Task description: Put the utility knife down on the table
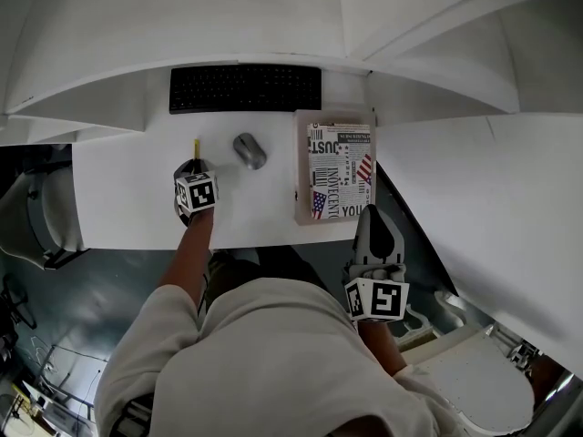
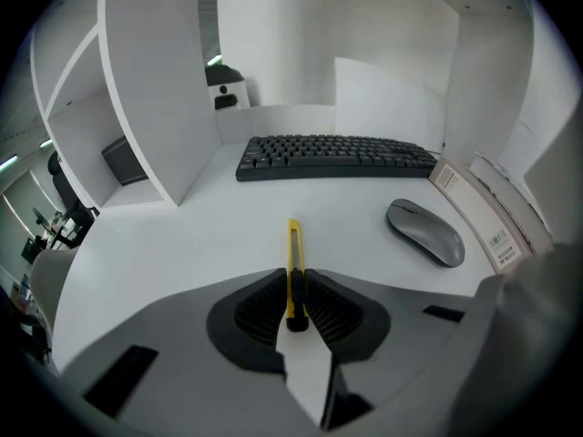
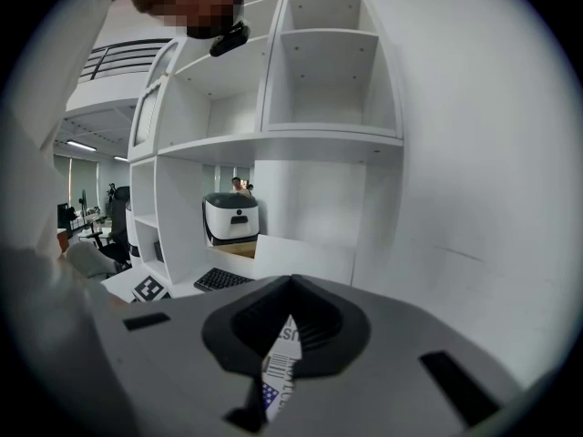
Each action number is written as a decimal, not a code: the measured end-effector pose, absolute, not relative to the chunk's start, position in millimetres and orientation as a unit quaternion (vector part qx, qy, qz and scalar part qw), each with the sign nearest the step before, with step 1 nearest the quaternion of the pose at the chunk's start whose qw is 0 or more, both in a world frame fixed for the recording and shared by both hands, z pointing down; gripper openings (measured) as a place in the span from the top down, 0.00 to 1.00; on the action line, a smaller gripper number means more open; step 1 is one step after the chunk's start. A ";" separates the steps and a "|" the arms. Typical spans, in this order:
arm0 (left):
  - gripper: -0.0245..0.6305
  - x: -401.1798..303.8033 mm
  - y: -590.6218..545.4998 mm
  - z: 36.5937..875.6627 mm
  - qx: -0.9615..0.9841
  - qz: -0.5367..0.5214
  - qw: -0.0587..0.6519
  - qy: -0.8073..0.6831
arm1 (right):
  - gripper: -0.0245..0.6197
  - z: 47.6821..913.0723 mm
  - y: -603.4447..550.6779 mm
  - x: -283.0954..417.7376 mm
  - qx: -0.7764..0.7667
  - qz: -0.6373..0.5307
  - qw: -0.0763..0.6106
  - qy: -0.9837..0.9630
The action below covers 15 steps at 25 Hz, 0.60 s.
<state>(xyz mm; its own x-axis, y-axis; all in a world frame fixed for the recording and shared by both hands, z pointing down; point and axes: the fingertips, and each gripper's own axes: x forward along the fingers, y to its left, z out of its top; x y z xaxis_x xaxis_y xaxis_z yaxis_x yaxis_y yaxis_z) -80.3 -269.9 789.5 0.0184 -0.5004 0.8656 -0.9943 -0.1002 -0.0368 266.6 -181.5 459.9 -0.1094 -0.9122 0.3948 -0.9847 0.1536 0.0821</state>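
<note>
**Left to right.** The left gripper [image 2: 293, 279] is clamping the black rear end of the yellow utility knife [image 2: 292, 248], its jaws standing narrowly apart on the handle's sides. The knife's long axis is running toward 12 o'clock and its tip is slanting down over the bare table [image 2: 209, 235]; contact cannot be confirmed. A mouse [image 2: 425, 231] is lying at 2 o'clock. The right gripper [image 3: 290, 285] is waiting near the table's front edge, well away from the knife, jaws together and empty.

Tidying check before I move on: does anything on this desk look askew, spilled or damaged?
Nothing stands out. The keyboard, mouse and printed box lie flat on the table, nothing spilled. The utility knife is clamped in the left gripper, tip toward the keyboard.
</note>
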 end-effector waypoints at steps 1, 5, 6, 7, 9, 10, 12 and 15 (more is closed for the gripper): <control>0.87 -80.1 -270.2 789.6 0.635 0.383 0.323 -0.588 | 0.96 459.9 -182.9 267.1 0.643 0.101 0.179 -0.738; 0.87 -80.5 -270.2 790.3 0.632 0.388 0.325 -0.587 | 0.96 461.1 -186.7 268.0 0.643 0.103 0.178 -0.738; 0.86 -80.6 -270.0 790.4 0.632 0.388 0.327 -0.586 | 0.96 461.5 -187.4 268.2 0.643 0.104 0.177 -0.738; 0.86 -80.8 -269.8 790.5 0.631 0.388 0.328 -0.586 | 0.96 461.8 -188.1 268.4 0.643 0.104 0.176 -0.738; 0.86 -80.8 -270.1 790.6 0.631 0.387 0.330 -0.585 | 0.96 461.9 -189.2 267.6 0.642 0.104 0.173 -0.740; 0.86 -80.7 -270.4 790.3 0.632 0.387 0.331 -0.584 | 0.96 461.7 -189.6 266.7 0.641 0.104 0.172 -0.741; 0.86 -80.9 -270.5 789.6 0.634 0.387 0.331 -0.582 | 0.96 461.1 -189.7 265.1 0.640 0.104 0.172 -0.742; 0.83 -79.4 -271.4 788.2 0.640 0.384 0.331 -0.578 | 0.96 461.0 -188.3 265.5 0.641 0.103 0.170 -0.741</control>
